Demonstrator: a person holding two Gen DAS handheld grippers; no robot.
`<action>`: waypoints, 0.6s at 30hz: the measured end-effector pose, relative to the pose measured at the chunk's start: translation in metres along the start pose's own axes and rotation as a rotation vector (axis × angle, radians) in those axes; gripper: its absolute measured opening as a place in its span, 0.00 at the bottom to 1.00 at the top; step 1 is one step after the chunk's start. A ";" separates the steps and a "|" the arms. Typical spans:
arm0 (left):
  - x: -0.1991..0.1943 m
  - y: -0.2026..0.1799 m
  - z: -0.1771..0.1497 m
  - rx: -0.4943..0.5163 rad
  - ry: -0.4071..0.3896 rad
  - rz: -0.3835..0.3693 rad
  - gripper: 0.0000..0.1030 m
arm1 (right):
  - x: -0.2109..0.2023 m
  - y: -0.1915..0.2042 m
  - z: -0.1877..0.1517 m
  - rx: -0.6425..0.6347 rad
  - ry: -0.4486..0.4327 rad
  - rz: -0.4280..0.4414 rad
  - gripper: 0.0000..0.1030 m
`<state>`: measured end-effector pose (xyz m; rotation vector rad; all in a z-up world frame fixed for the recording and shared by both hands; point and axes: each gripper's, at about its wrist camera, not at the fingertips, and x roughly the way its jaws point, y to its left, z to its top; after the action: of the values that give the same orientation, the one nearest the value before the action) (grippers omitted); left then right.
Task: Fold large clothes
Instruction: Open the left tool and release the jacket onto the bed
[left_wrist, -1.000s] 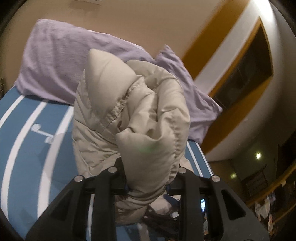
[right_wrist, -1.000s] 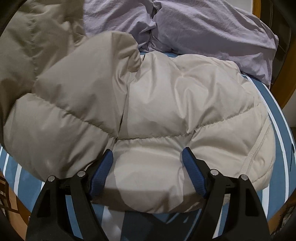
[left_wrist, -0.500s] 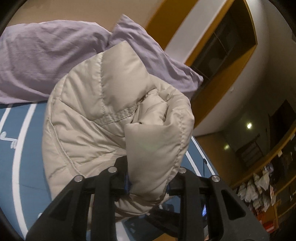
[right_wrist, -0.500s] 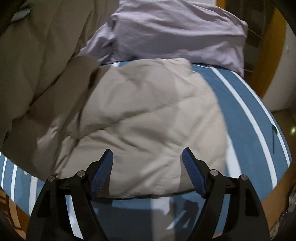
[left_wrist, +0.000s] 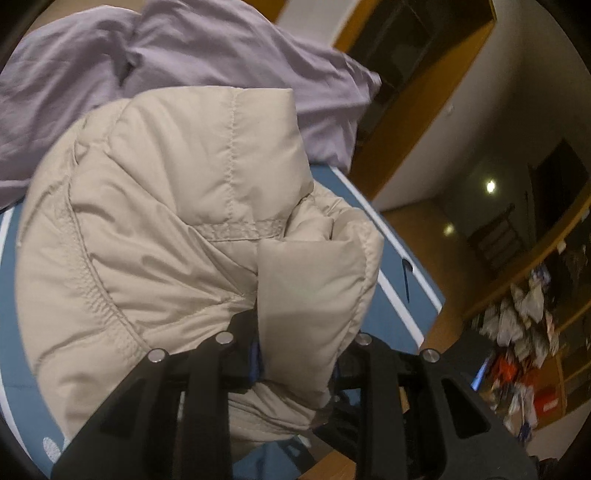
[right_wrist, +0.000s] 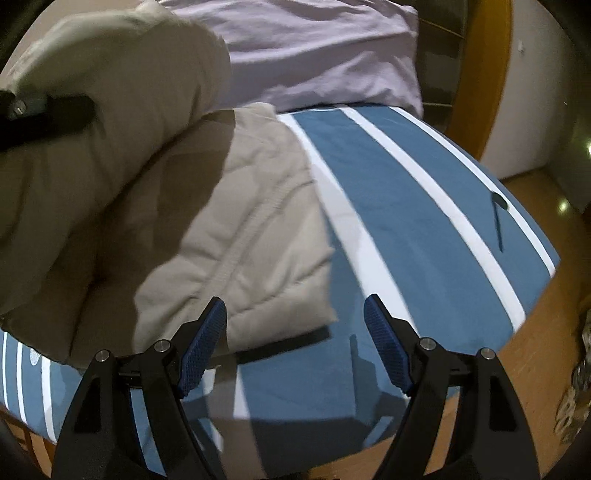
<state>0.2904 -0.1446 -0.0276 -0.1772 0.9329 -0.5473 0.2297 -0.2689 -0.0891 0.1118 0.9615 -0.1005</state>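
A beige quilted puffer jacket (left_wrist: 155, 236) fills the left wrist view. My left gripper (left_wrist: 295, 350) is shut on a thick fold of it and holds that part lifted above the bed. In the right wrist view the jacket (right_wrist: 236, 229) lies on the left half of the bed, its lifted part hanging over it at upper left, where one black finger of the left gripper (right_wrist: 48, 114) shows. My right gripper (right_wrist: 295, 347) is open and empty, above the jacket's near right corner and the bed sheet.
The bed has a blue sheet with white stripes (right_wrist: 424, 206). Lilac pillows (right_wrist: 314, 51) lie at its head and also show in the left wrist view (left_wrist: 207, 48). A wooden floor (right_wrist: 517, 369) lies past the bed's right edge, with cluttered shelves (left_wrist: 528, 332) beyond.
My right gripper has drawn back to the right off the jacket, now over its corner and bare sheet. My left gripper has carried the held fold rightward over the jacket.
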 end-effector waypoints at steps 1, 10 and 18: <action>0.006 -0.005 0.000 0.009 0.012 0.001 0.26 | 0.000 -0.005 -0.001 0.014 0.000 -0.007 0.76; 0.029 -0.027 0.000 0.098 0.070 0.035 0.33 | -0.005 -0.038 -0.007 0.106 0.004 -0.072 0.77; -0.025 -0.030 0.009 0.119 -0.013 0.067 0.59 | -0.026 -0.044 0.019 0.119 -0.064 -0.078 0.76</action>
<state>0.2747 -0.1584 0.0064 -0.0425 0.8874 -0.5376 0.2247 -0.3145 -0.0592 0.1791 0.8956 -0.2320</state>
